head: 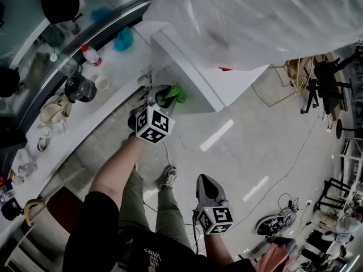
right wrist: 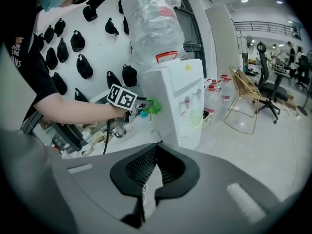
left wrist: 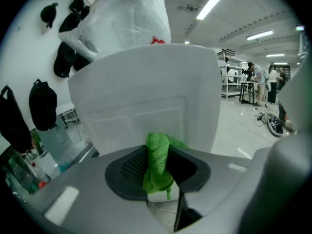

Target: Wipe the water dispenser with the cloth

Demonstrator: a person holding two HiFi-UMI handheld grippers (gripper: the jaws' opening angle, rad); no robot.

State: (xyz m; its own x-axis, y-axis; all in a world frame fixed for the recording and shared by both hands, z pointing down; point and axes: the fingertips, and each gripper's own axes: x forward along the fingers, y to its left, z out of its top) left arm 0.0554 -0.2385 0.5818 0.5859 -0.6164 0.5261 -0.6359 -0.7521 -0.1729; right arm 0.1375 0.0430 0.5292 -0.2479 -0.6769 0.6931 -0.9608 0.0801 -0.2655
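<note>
Two hand-held grippers show in the head view. The left hand-held gripper (head: 164, 99) points toward 12 o'clock. Its jaws are clamped on a crumpled bright green cloth (head: 174, 93), which touches the side wall of the white, boxy water dispenser (head: 198, 78). A long white bench (head: 116, 75) carrying bottles and cups runs past at this gripper's 10 o'clock. The right hand-held gripper (head: 206, 181) hangs at 5 o'clock from the left one, well apart from the dispenser, over the pale grey floor (head: 255, 146).

In the left gripper view the jaws pinch the cloth (left wrist: 158, 165). It stands bunched between them and pokes out toward 12 o'clock, against the flat white panel of the water dispenser (left wrist: 146, 101). A large bottle wrapped in clear plastic (left wrist: 126, 23) sits on top of the dispenser at 11 o'clock.

In the right gripper view the right hand-held gripper (right wrist: 156, 152) has its jaws drawn together with nothing between them. Farther off at 12 o'clock, the left hand-held gripper (right wrist: 141, 105) holds the cloth (right wrist: 153, 106) against the side of the water dispenser (right wrist: 173, 106).
</note>
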